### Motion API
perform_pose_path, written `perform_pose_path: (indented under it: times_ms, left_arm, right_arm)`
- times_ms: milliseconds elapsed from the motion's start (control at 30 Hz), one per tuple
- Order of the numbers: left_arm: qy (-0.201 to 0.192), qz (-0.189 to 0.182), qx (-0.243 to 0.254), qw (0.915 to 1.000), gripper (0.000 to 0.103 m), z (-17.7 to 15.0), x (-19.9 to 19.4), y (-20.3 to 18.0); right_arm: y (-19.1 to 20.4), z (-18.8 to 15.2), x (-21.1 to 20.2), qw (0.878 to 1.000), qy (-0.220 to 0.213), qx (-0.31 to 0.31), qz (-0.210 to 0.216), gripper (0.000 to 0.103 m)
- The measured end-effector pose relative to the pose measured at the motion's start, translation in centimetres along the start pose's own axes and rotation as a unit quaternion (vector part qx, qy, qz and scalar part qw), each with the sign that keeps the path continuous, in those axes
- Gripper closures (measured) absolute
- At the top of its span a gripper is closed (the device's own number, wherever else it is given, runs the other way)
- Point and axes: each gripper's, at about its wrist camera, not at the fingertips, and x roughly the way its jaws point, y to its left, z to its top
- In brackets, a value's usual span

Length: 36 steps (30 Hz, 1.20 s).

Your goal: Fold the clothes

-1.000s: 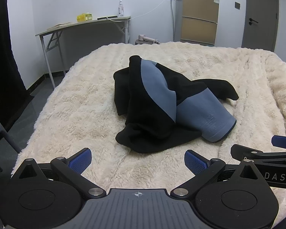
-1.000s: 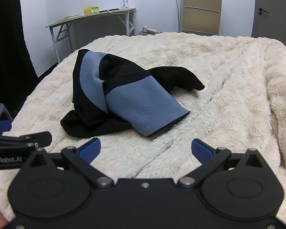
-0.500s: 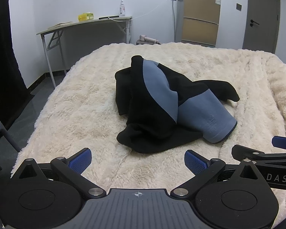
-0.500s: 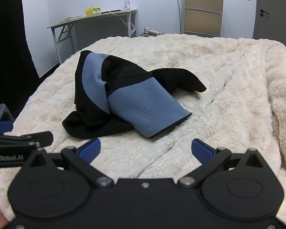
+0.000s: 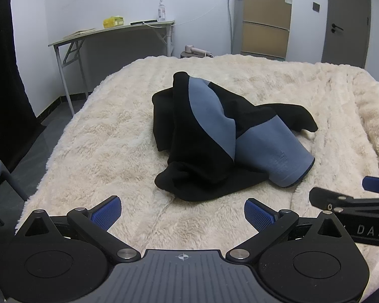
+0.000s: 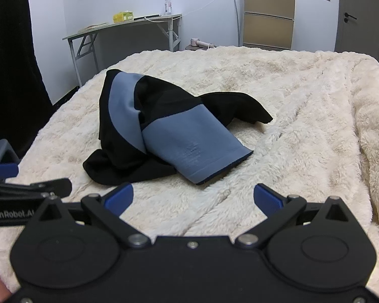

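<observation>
Jaws: we see both pairs spread wide, blue pads apart, nothing between them.
Left gripper (image 5: 182, 212): we find it low over the near part of the bed, just short of the garment's near black hem, not touching it.
Right gripper (image 6: 193, 199): we place it beside the left one, to its right, facing the grey-blue cuff end, apart from the cloth.
Garment (image 5: 214, 139): we note a black and grey-blue piece of clothing, crumpled in a heap near the middle of the bed, one grey-blue sleeve end pointing near-right, a black part trailing to the far right.
Blanket (image 5: 108, 146): we see cream fleece covering the bed, bunched along the right side.
Table (image 5: 113, 31): we mark it far left against the wall, carrying a bottle (image 5: 161, 10) and a yellow box (image 5: 113, 22).
Fridge (image 5: 264, 20): far right of centre, beside a grey door (image 5: 346, 17).
</observation>
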Motion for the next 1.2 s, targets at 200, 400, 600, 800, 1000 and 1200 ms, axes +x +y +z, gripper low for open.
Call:
perform_pose_path:
  times_ms: [200,400,600,800,1000,1200]
  left_arm:
    - [0.0,0.001,-0.001,1.0,0.0,-0.16,-0.12,0.06]
    - [-0.002,0.002,0.0,1.0,0.0,-0.1,-0.19,0.02]
    - [-0.002,0.003,0.002,1.0,0.0,-0.07,-0.16,0.04]
    - [-0.002,0.004,-0.002,1.0,0.0,-0.13,-0.11,0.24]
    - [-0.002,0.001,-0.004,1.0,0.0,-0.22,-0.14,0.27]
    - [-0.001,0.001,-0.004,1.0,0.0,-0.3,-0.08,0.36]
  right_arm:
    - [-0.1,-0.05,-0.1,1.0,0.0,0.002,0.003,0.0]
    - [-0.03,0.06,0.0,1.0,0.0,0.004,0.006,0.0]
    - [0.02,0.09,0.04,1.0,0.001,0.003,0.008,0.0]
    - [0.22,0.08,0.0,1.0,0.001,0.0,0.01,0.0]
    - [0.25,0.04,-0.01,1.0,0.001,0.0,0.009,0.0]
    - [0.28,0.01,0.01,1.0,0.001,0.001,0.008,0.0]
